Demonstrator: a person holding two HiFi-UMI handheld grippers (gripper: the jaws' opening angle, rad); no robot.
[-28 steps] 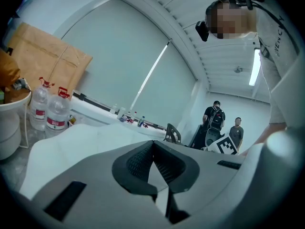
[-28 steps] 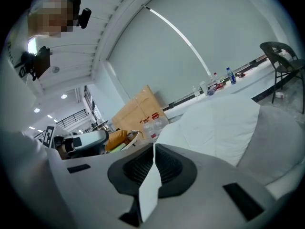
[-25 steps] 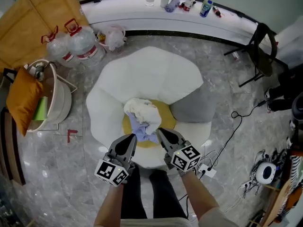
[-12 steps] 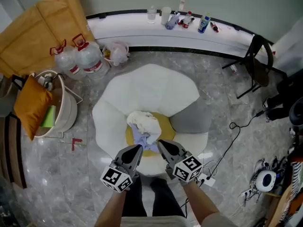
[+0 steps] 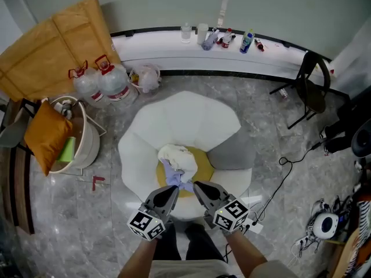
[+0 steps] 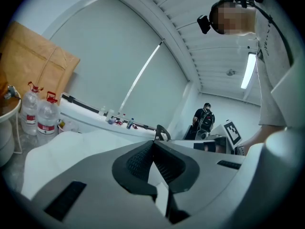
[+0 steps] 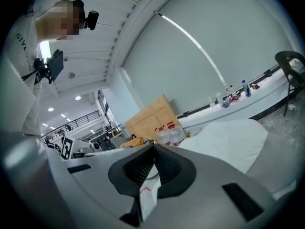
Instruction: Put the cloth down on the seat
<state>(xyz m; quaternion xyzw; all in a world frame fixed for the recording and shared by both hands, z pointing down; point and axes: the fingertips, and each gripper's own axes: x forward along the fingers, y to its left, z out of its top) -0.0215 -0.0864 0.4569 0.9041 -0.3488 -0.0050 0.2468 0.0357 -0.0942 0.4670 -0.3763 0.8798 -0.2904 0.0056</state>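
Note:
The cloth (image 5: 178,161), a crumpled white and lavender bundle, lies on the yellow centre (image 5: 204,168) of the white petal-shaped seat (image 5: 185,117). My left gripper (image 5: 173,189) and right gripper (image 5: 197,185) hover side by side at the seat's near edge, with their tips just short of the cloth's lavender end. Both are shut, and no cloth shows between the jaws in the left gripper view (image 6: 153,142) or the right gripper view (image 7: 153,146). The person's legs stand directly below the grippers.
A grey cushion (image 5: 231,149) fills the seat's right side. Two water bottles (image 5: 101,83), cardboard (image 5: 52,45), an orange cushion (image 5: 45,136) and a white tub (image 5: 87,141) stand at the left. A black chair (image 5: 313,86) and floor cables (image 5: 284,167) lie at the right.
The head view has pulled back and shows more of the room. Both grippers have drawn slightly back from the cloth toward the person, still shut. The cloth stays on the seat.

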